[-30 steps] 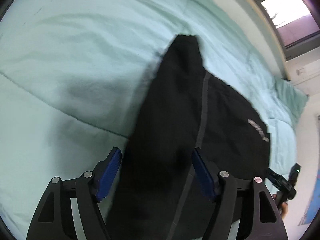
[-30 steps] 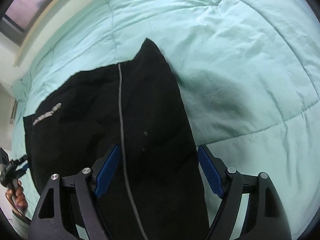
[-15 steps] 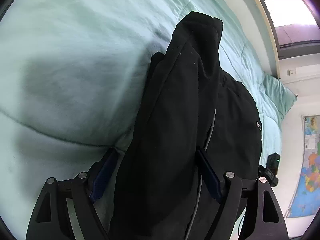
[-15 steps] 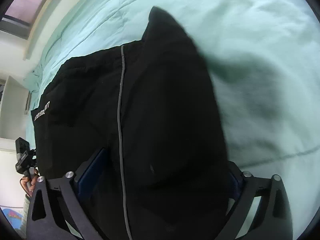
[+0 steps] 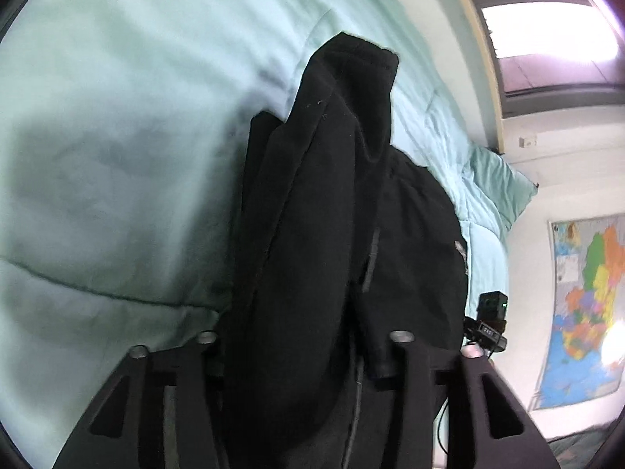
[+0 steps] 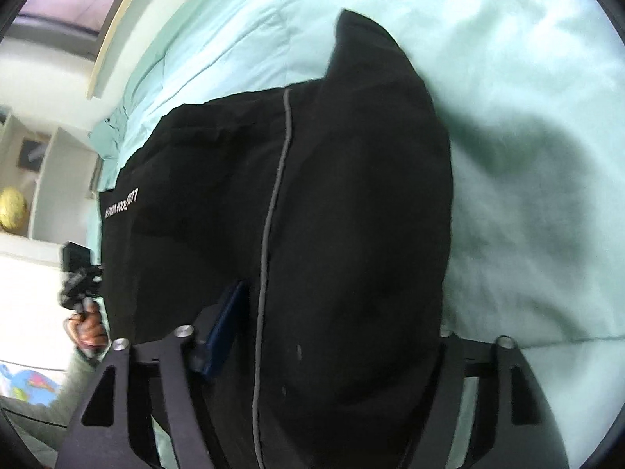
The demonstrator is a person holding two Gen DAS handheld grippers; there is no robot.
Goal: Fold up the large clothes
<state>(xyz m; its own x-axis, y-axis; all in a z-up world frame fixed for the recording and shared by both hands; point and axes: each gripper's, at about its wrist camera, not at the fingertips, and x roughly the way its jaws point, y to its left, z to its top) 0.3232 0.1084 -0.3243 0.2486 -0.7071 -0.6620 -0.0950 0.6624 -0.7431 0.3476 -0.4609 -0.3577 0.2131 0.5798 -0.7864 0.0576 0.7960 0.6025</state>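
A large black garment (image 5: 320, 215) with a grey side stripe (image 6: 273, 203) and white lettering (image 6: 121, 205) hangs over a mint-green bed. My left gripper (image 5: 300, 348) has the cloth bunched between its jaws; its pads are hidden by the fabric. My right gripper (image 6: 324, 336) also has the garment draped between its jaws, with one blue pad (image 6: 226, 332) showing at the left. Both hold the cloth lifted above the quilt. The garment's far end (image 6: 363, 35) points away up the bed.
The mint-green quilt (image 5: 117, 117) fills the view below. A pillow (image 5: 492, 179) lies near the wall under a window (image 5: 547, 27). A map poster (image 5: 586, 305) hangs on the wall. White shelves (image 6: 50, 164) with a yellow object stand at the left.
Both grippers have risen and tilted, lifting the black garment off the quilt. The cloth now bunches between the jaws and covers most of the blue pads.
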